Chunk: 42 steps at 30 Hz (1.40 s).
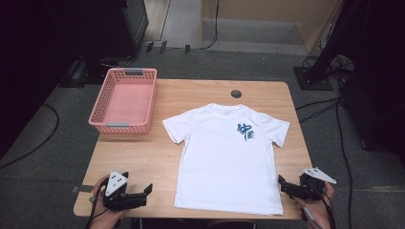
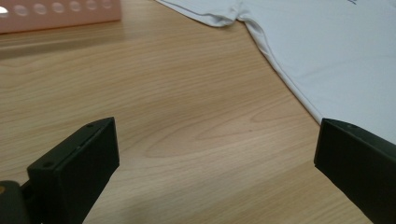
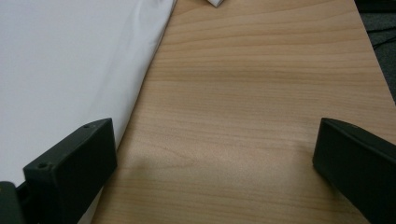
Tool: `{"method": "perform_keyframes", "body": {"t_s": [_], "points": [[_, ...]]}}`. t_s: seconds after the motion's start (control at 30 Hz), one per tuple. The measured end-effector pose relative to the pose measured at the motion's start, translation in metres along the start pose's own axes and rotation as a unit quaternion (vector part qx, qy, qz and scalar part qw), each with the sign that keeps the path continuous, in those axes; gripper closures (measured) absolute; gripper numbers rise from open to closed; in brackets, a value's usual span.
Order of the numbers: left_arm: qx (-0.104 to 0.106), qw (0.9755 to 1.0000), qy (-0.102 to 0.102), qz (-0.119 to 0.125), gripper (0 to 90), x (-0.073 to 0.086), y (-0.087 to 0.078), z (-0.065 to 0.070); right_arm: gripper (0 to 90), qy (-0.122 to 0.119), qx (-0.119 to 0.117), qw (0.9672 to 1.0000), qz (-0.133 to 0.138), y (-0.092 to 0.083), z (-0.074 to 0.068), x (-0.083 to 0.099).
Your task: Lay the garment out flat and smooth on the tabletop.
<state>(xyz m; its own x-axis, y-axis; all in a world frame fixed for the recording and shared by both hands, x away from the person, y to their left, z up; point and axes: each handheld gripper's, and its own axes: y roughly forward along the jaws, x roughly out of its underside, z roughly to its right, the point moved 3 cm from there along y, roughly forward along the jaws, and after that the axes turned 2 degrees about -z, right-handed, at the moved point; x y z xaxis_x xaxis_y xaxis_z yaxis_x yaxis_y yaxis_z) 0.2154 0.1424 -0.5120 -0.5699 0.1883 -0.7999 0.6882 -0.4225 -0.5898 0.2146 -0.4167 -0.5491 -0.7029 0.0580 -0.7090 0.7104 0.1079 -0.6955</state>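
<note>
Lying flat mid-table: white t-shirt, front up, blue print on chest. Left gripper near front-left table corner, jaws wide apart, nothing between. Right gripper just beside shirt's bottom-right hem, jaws spread too, bare wood between. Pink basket back-left.
</note>
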Motion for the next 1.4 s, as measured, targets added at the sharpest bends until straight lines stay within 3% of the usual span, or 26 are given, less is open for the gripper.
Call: {"method": "perform_keyframes", "body": {"t_s": [0.3, 0.6, 0.8, 0.83, 0.87, 0.97, 1.03, 1.1, 1.4], "points": [[-0.030, 0.9991, -0.026, 0.012, 0.0, -0.003, -0.011, -0.026, 0.0, -0.023, 0.036, 0.9990, -0.010, -0.002, 0.000, 0.005], [-0.074, 0.9958, -0.053, 0.012, 0.0, 0.001, -0.014, -0.058, 0.0, -0.027, 0.038, 0.9989, 0.003, -0.004, 0.001, 0.010], [-0.102, 0.9917, -0.076, -0.013, 0.0, 0.009, -0.011, -0.076, 0.0, -0.026, 0.038, 0.9989, 0.007, -0.005, 0.001, 0.012], [-0.119, 0.9890, -0.084, -0.027, 0.0, 0.012, -0.010, -0.082, 0.0, -0.026, 0.038, 0.9989, 0.009, -0.005, 0.001, 0.012], [-0.119, 0.9890, -0.084, -0.027, 0.0, 0.012, -0.010, -0.082, 0.0, -0.026, 0.038, 0.9989, 0.009, -0.005, 0.001, 0.012], [-0.133, 0.9853, -0.096, -0.047, 0.0, 0.016, -0.009, -0.089, 0.0, -0.026, 0.039, 0.9989, 0.009, -0.005, 0.001, 0.013], [-0.146, 0.9827, -0.097, -0.060, 0.0, 0.020, -0.008, -0.093, 0.0, -0.025, 0.039, 0.9989, 0.010, -0.006, 0.001, 0.013], [-0.148, 0.9817, -0.099, -0.068, 0.0, 0.023, -0.006, -0.094, 0.0, -0.024, 0.040, 0.9988, 0.011, -0.006, 0.001, 0.013], [-0.172, 0.9802, -0.074, -0.064, 0.0, 0.032, -0.005, -0.094, 0.0, -0.024, 0.040, 0.9988, 0.012, -0.006, 0.001, 0.013]]}}
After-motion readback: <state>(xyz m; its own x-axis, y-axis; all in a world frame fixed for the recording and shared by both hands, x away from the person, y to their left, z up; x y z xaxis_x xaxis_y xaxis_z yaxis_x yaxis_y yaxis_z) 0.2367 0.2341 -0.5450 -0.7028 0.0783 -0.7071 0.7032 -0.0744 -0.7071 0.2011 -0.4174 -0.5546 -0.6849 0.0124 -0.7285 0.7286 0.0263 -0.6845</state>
